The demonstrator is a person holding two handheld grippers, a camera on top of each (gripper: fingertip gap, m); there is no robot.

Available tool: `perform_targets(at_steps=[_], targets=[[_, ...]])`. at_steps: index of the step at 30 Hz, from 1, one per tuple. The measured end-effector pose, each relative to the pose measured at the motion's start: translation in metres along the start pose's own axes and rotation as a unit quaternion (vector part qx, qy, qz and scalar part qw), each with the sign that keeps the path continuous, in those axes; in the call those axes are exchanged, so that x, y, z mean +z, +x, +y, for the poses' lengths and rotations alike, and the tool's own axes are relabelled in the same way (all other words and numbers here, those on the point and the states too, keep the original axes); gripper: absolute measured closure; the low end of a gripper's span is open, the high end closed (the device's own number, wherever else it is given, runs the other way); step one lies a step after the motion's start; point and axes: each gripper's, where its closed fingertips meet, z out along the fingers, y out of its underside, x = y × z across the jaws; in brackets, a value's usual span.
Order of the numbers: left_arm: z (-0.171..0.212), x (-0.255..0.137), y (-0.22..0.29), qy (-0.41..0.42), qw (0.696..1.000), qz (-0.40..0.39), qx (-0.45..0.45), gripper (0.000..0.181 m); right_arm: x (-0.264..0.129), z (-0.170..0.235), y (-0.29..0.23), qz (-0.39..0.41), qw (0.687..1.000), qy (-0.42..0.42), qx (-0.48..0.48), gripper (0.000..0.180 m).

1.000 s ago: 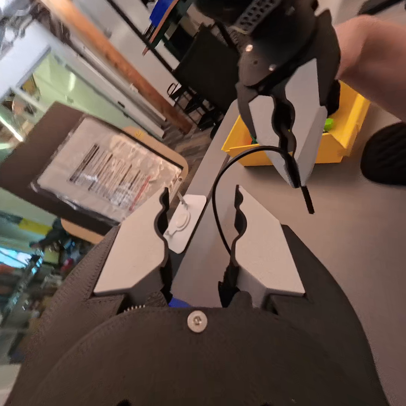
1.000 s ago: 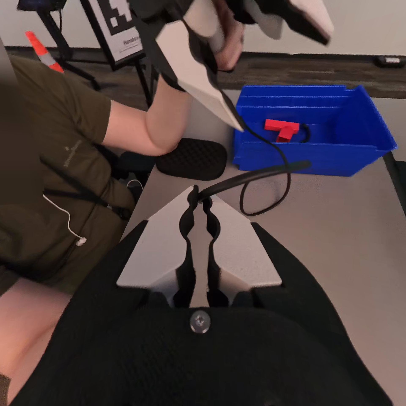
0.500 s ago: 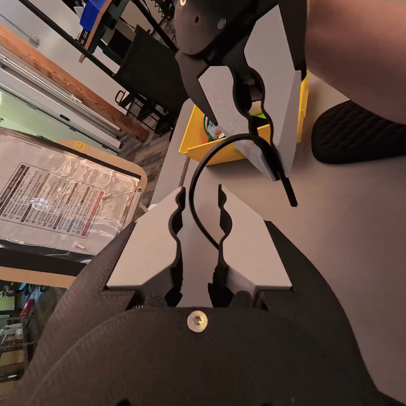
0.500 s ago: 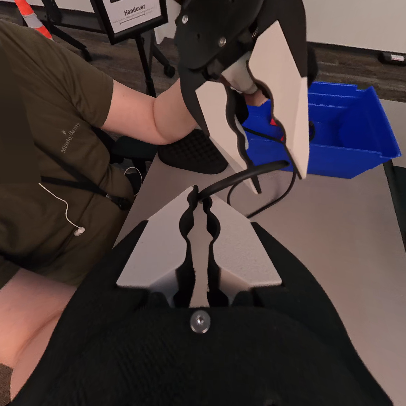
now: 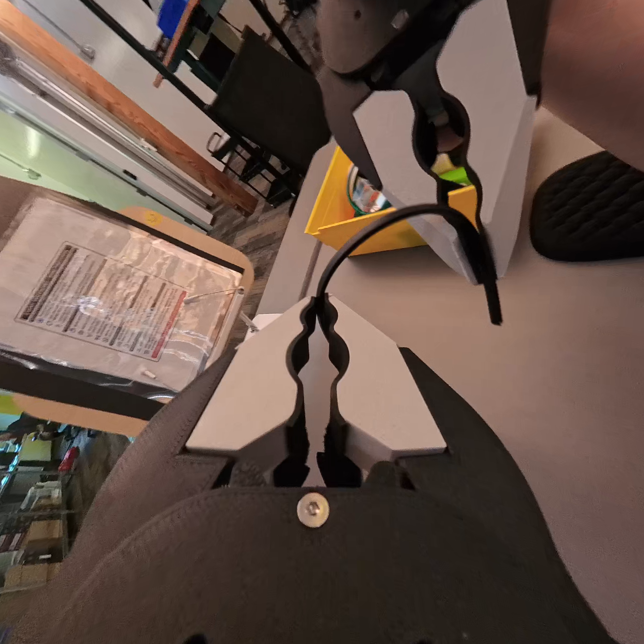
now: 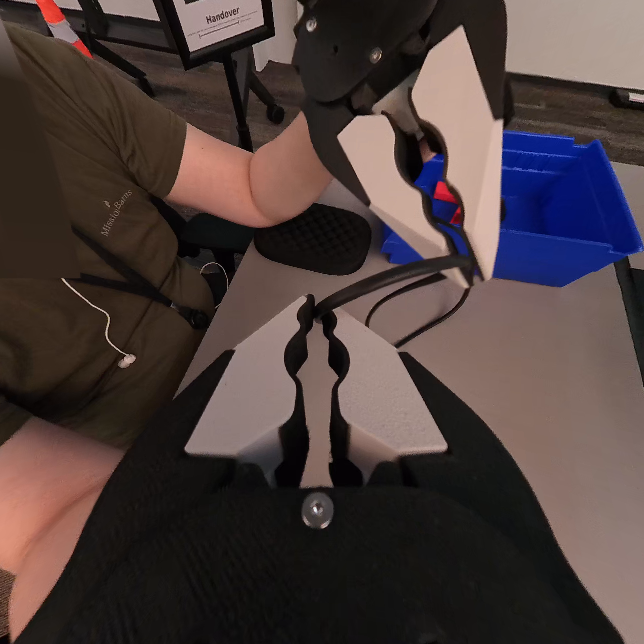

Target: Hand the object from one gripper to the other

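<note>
A thin black cable (image 5: 492, 303) hangs in the air over the grey table (image 5: 522, 400) between both grippers. My left gripper (image 5: 320, 300) is shut on one part of it at the fingertips. The cable arches up from there into my right gripper (image 5: 482, 275), which faces mine from above, and its end hangs below those tips. In the right wrist view my right gripper (image 6: 315, 308) is shut on the cable (image 6: 383, 278). The cable runs from there to the left gripper (image 6: 470, 275), with a thin loop hanging beneath.
A yellow bin (image 5: 348, 230) holding small items stands behind the grippers in the left wrist view. A blue bin (image 6: 557, 251) with a red piece (image 6: 444, 193) stands at the table's far side. A black pad (image 6: 313, 240) lies at the table edge, near a seated person (image 6: 87, 209). There is about 8 cm between the tips of the two grippers.
My left gripper has gone from open to shut on the cable at its fingertips. The two grippers have drawn closer together. My right gripper has stayed shut on the cable.
</note>
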Motion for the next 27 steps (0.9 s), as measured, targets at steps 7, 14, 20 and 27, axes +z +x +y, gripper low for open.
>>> perform_targets(at_steps=[7, 14, 20, 27], targets=[[-0.027, -0.037, -0.041, 0.076, 0.992, -0.088, -0.054, 0.180, -0.008, -0.026, 0.021, 0.048, 0.989, 0.118, -0.076, 0.131], [-0.044, -0.080, -0.061, 0.126, 0.979, -0.146, -0.063, 0.180, -0.023, -0.013, 0.073, 0.078, 0.977, 0.199, 0.020, 0.127], [-0.050, -0.098, -0.065, 0.153, 0.975, -0.149, -0.068, 0.180, 0.004, -0.025, 0.085, 0.030, 0.968, 0.244, 0.053, 0.129], [-0.057, -0.101, -0.059, 0.172, 0.974, -0.129, -0.076, 0.180, 0.037, -0.069, 0.062, -0.031, 0.955, 0.293, 0.032, 0.139]])
